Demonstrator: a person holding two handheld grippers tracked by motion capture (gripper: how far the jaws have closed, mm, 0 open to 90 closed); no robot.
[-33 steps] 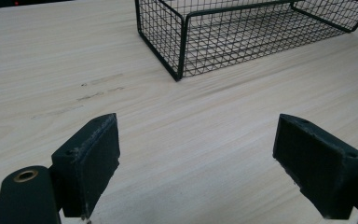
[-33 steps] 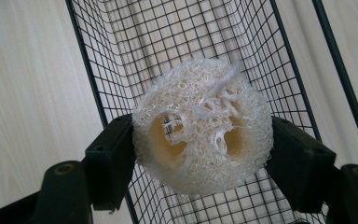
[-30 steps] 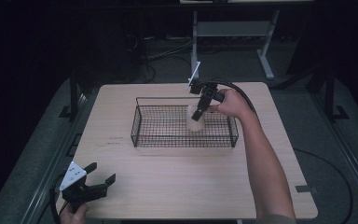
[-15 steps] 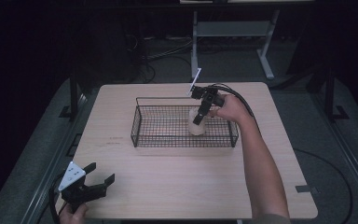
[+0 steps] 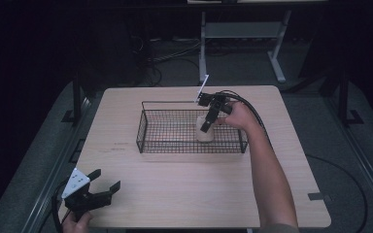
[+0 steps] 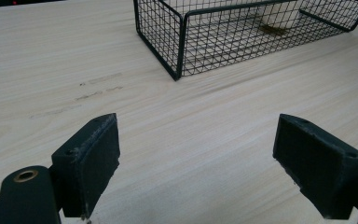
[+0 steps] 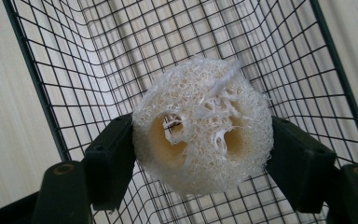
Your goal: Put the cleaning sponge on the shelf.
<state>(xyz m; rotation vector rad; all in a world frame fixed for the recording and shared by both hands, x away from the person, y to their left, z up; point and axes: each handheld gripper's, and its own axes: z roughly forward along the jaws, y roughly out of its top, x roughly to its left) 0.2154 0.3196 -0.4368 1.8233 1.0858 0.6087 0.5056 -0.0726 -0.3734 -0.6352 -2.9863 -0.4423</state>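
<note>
Loofah (image 7: 203, 125) lowered into basket (image 5: 150, 141); underside hidden by right hand-held gripper (image 7: 200, 154).

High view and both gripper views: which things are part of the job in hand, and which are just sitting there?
In the job:
- right gripper, shut on the loofah sponge
- wire basket, with the sponge held inside it

Idle or background:
- left gripper, open, at the table's near corner
- white metal stand on the floor beyond the table

Basket (image 6: 242, 37) far end cut off; loofah (image 6: 277, 16) perhaps.
</note>
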